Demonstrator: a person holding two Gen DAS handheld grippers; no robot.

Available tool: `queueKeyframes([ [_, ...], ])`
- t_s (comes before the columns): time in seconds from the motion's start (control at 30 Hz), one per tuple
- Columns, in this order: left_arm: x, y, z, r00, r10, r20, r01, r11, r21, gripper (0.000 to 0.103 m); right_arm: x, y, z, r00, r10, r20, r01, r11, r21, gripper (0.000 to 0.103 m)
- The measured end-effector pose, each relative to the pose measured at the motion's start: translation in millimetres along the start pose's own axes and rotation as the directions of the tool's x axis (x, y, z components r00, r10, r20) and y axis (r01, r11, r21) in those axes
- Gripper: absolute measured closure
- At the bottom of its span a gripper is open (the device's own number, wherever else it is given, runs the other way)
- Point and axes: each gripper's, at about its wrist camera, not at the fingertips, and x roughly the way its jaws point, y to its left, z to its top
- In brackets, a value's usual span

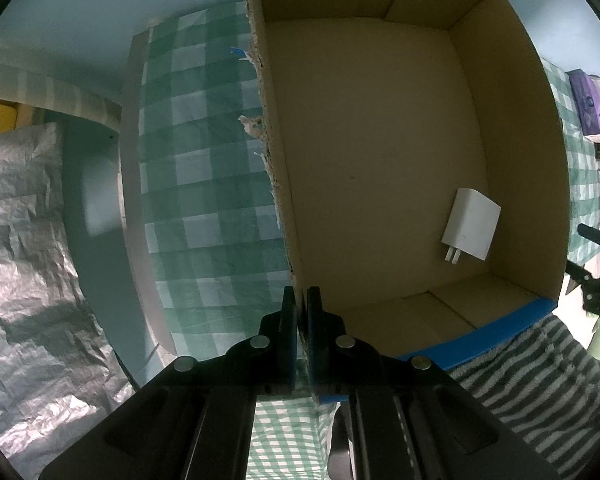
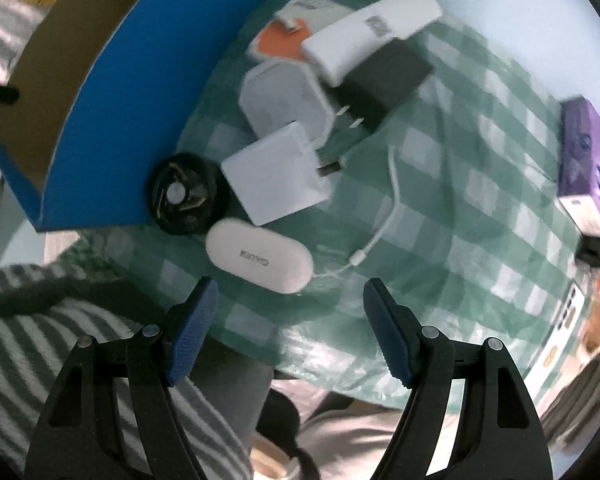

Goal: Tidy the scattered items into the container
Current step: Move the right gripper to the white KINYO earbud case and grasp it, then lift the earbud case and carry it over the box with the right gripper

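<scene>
Left wrist view: my left gripper (image 1: 301, 300) is clenched on the torn near edge of the cardboard box (image 1: 380, 152), one finger outside the wall and one inside, so that the container stays put on the checked tablecloth (image 1: 204, 184) while the other hand loads it. The box floor holds one item only, a white plug adapter (image 1: 471, 230) lying flat near the right wall with its prongs toward me; the remaining floor is bare, so I judge the tidying to be at an early stage. Right wrist view: my right gripper (image 2: 291, 316) is released, jaws spread wide and holding nothing, hanging just above the table's near edge. Directly ahead of it lies a white oval case (image 2: 260, 255) (lettering on top, long axis running left to right), the nearest item and, in my judgement, the next pick. Behind it sit a square white charger (image 2: 274, 180) and a black round fan (image 2: 186, 194), the fan touching the blue outer wall of the box (image 2: 140, 92). Further back are a grey-white cube adapter (image 2: 286, 96), a black charger (image 2: 384, 84), a long white block (image 2: 374, 28) lying across them, and an orange-and-white piece (image 2: 284, 38). A thin white cable (image 2: 384, 216) loops to the right of the case; it could snag during the grasp.
</scene>
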Motion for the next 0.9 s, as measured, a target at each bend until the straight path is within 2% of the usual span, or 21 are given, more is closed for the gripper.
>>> queueKeyframes([
  [0.2,-1,-1,0,1.000,0.005,-0.002,-0.005,1.000,0.001,0.099,16,20,5,0.999,-0.035,0.008,0.036,0.990,-0.140,0.027],
  [0.47,0,-1,1,1.000,0.005,-0.005,-0.005,1.000,0.000,0.099,43,48,12,0.997,-0.073,-0.035,0.061,0.960,-0.275,0.027],
  [0.57,0,-1,1,1.000,0.007,-0.005,-0.007,1.000,-0.001,0.099,50,50,14,0.995,-0.085,-0.048,0.069,0.960,-0.271,0.031],
  [0.63,0,0,1,1.000,0.006,-0.005,-0.006,1.000,-0.002,0.099,52,47,15,0.994,-0.087,-0.060,0.069,0.963,-0.259,0.043],
  [0.77,-1,0,1,1.000,0.003,-0.005,-0.003,1.000,-0.003,0.099,55,36,14,0.995,-0.051,-0.082,0.035,0.981,-0.191,0.055],
  [0.8,-1,0,1,1.000,0.003,-0.005,-0.003,1.000,-0.003,0.099,55,32,14,0.995,-0.043,-0.090,0.028,0.986,-0.162,0.059],
  [0.9,-1,0,0,1.000,0.003,-0.005,-0.003,1.000,-0.003,0.099,52,14,14,0.996,0.005,-0.094,-0.010,0.999,-0.046,0.061],
])
